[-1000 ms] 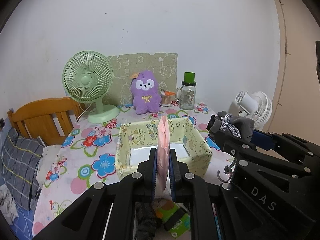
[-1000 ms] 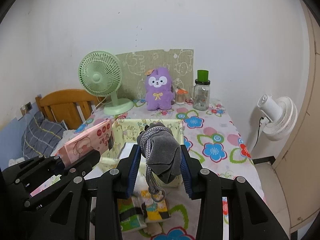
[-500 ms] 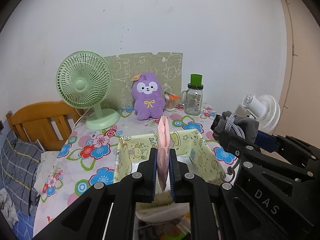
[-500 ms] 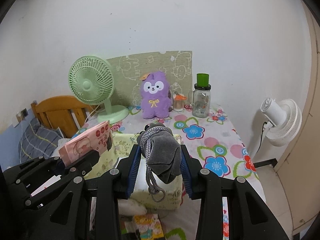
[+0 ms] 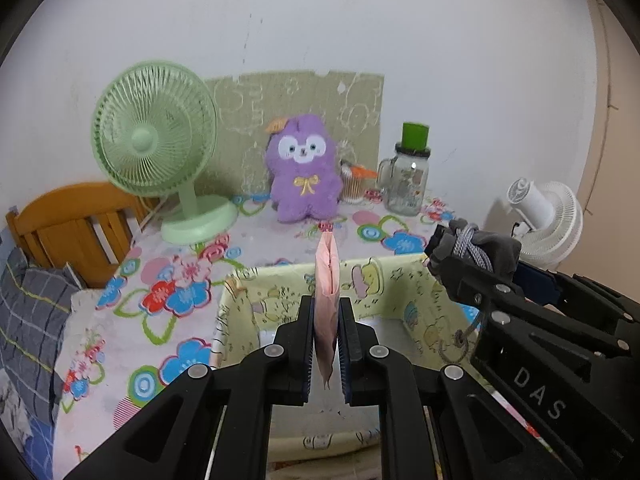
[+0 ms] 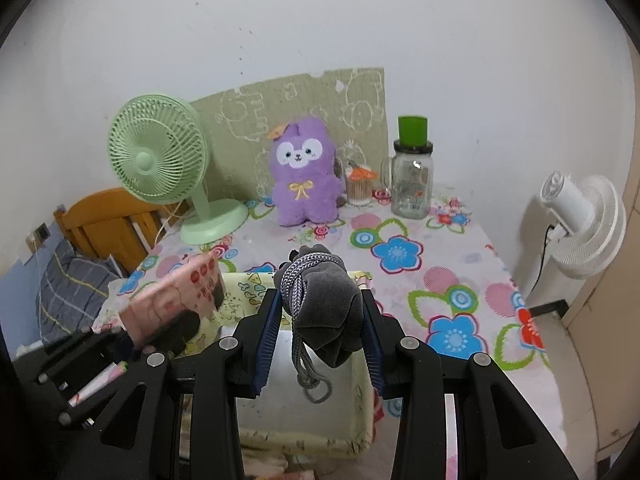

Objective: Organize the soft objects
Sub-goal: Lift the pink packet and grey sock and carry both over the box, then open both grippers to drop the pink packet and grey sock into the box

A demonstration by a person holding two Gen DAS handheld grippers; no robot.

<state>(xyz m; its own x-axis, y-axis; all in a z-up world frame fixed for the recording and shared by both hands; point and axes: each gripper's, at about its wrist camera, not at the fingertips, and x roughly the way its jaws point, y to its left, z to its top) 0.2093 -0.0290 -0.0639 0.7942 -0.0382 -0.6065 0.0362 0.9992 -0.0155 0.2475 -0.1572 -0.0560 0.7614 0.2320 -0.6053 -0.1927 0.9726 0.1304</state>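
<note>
My left gripper [image 5: 326,312] is shut on a flat pink tissue pack [image 5: 327,276], held edge-up over the yellow fabric storage box [image 5: 396,280]. From the right wrist view the same pink pack [image 6: 176,300] shows at the left, above the box's left wall. My right gripper [image 6: 320,312] is shut on a grey drawstring pouch [image 6: 326,312] with a grey-white cord hanging down, above the open box [image 6: 360,436]. In the left wrist view that pouch [image 5: 476,248] sits at the right over the box's right side. A purple plush toy [image 6: 304,172] stands at the back of the table.
The flowered tablecloth [image 6: 452,280] covers the table. A green desk fan [image 6: 160,152] stands back left, a glass jar with green lid [image 6: 412,172] and a cotton-swab holder [image 6: 360,188] back right. A white floor fan [image 6: 580,224] is off the right edge, a wooden chair [image 5: 72,228] at left.
Both grippers have moved forward and slightly down with their loads; the box has slid closer beneath them and the items lying before it have left view.
</note>
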